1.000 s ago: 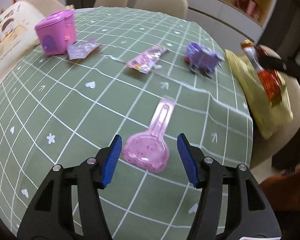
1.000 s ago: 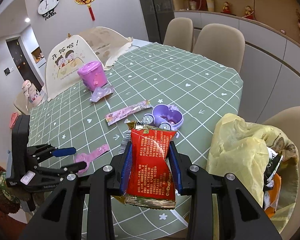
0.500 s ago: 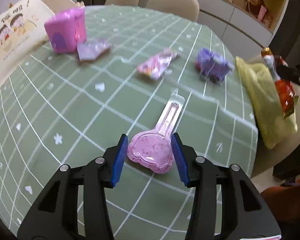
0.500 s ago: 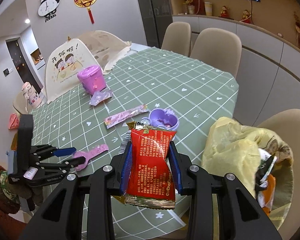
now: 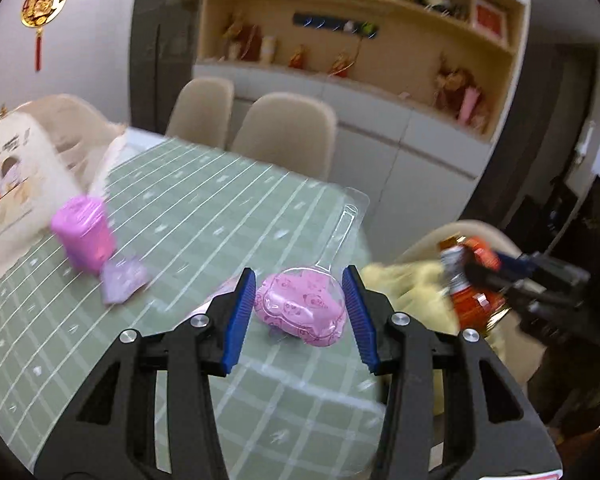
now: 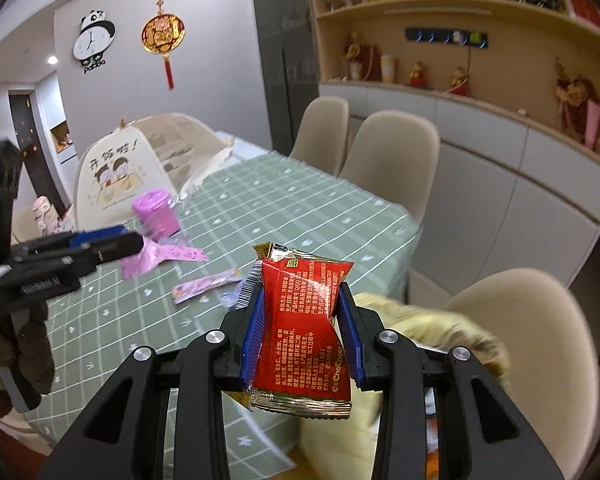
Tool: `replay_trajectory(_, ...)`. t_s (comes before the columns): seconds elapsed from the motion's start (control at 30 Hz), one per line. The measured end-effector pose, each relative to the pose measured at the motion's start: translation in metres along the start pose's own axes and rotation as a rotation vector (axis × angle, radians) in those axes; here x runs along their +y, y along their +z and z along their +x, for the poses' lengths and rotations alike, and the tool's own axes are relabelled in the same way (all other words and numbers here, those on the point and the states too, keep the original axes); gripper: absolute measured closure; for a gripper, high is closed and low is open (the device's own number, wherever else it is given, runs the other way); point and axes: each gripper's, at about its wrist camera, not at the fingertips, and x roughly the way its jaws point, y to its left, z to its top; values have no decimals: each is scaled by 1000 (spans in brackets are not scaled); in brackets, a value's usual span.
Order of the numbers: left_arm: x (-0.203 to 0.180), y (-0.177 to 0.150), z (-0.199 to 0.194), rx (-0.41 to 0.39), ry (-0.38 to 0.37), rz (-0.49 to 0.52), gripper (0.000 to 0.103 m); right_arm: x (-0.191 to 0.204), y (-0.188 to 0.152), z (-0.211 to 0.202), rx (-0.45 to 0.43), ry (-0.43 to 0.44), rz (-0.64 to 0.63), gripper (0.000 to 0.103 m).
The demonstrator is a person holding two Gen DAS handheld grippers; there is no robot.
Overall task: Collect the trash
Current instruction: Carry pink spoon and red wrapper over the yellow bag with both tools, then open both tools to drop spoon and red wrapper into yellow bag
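The left gripper (image 5: 299, 312) gripped a pink, clear-plastic spoon-shaped blister pack (image 5: 302, 307) above the green checked worktop (image 5: 204, 216); its slick shell could slip free. The right gripper (image 6: 302, 330) clamped a red foil snack wrapper (image 6: 302, 320) over the yellow plastic trash bag (image 6: 432, 330); releasing off-centre risked missing.

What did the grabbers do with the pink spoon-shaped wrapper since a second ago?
The left gripper closed on the pink spoon-shaped blister pack and lifted it off the green tablecloth, handle pointing away. The right gripper stayed clamped on the red snack wrapper, above the yellow trash bag.
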Motion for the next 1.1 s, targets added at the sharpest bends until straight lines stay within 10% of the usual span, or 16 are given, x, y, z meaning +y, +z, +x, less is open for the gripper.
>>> replay_trajectory(0.5, -137, 17, 58, 38, -236, 45, 60, -109, -24, -58, -41, -167, 58, 69)
replay_trajectory(1.1, -167, -5, 121, 226, -301, 0, 53, -154, -55, -37, 28, -172, 173, 69)
